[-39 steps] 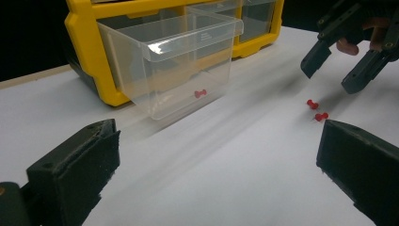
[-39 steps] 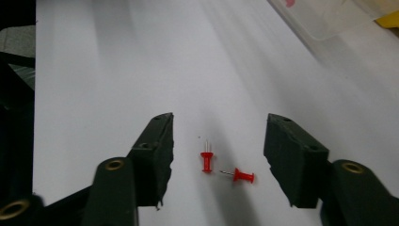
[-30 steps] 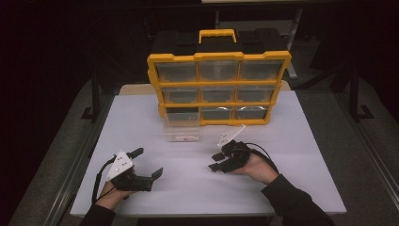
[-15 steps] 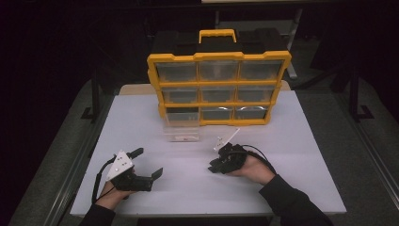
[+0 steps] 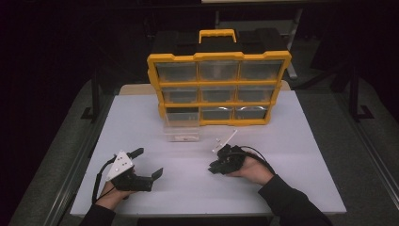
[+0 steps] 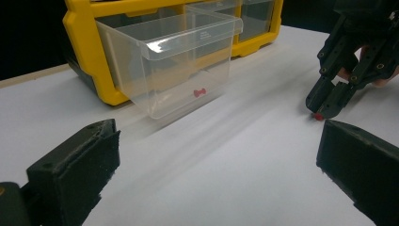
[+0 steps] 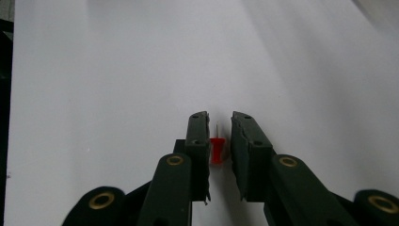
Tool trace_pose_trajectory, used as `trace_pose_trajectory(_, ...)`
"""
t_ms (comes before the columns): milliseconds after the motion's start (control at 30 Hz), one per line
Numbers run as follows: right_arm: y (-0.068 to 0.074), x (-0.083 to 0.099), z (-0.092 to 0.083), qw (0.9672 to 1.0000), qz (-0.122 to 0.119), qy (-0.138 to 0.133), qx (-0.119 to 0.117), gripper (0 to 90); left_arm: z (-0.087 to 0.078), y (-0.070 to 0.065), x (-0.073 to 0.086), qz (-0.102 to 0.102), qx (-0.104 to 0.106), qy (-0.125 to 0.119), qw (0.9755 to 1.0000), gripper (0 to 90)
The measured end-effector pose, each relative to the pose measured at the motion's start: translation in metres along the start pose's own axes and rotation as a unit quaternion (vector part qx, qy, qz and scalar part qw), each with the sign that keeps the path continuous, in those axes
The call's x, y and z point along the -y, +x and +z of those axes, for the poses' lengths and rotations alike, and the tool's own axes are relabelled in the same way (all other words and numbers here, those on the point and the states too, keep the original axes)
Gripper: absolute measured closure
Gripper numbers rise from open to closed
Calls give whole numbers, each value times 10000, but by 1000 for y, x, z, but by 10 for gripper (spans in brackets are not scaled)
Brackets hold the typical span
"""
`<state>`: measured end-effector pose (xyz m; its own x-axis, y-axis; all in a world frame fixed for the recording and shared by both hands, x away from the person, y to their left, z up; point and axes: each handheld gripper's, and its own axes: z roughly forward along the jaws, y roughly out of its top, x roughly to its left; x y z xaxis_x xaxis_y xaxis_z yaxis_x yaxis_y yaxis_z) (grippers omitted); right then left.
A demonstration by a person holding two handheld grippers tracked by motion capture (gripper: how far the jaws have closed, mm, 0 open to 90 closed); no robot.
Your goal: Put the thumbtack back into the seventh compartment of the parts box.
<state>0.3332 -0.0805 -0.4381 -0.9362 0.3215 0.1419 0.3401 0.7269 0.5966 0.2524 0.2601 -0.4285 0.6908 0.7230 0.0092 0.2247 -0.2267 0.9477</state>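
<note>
Two grippers low over the white table (image 5: 301,141). Left gripper (image 5: 149,162) idles w/ jaws spread wide, nothing btwn them. Right gripper (image 7: 220,136) has jaws narrowed around a red pushpin (image 7: 217,149) lying on the table; it touches the left jaw, small gap to the other, so not yet clamped. Step looks like pin pickup. Next: close fully, lift, carry to the clear bin (image 6: 174,61) in front of the yellow organizer (image 5: 219,87), where another pin (image 6: 200,92) lies.
</note>
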Motion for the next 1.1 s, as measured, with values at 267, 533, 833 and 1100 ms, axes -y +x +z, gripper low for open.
trace_pose_trajectory(267, 1, 0, 2, 9999, -96, 35, 97, 800, 0, 0, 0, -7, 6, 3, 10000, 0)
trace_pose_trajectory(533, 1, 0, 2, 9999, -120, 35, 118, 811, 0, 0, 0, 11, 12, -7, 10000, 0)
trace_pose_trajectory(833, 1, -1, 2, 9999, -96, 44, 92, 816, 0, 0, 0, -2, 13, -2, 10000, 0)
trace_pose_trajectory(1100, 0, -2, -2, 9999, -42, -15, 98, 818, 0, 0, 0, 7, 12, 2, 10000, 0)
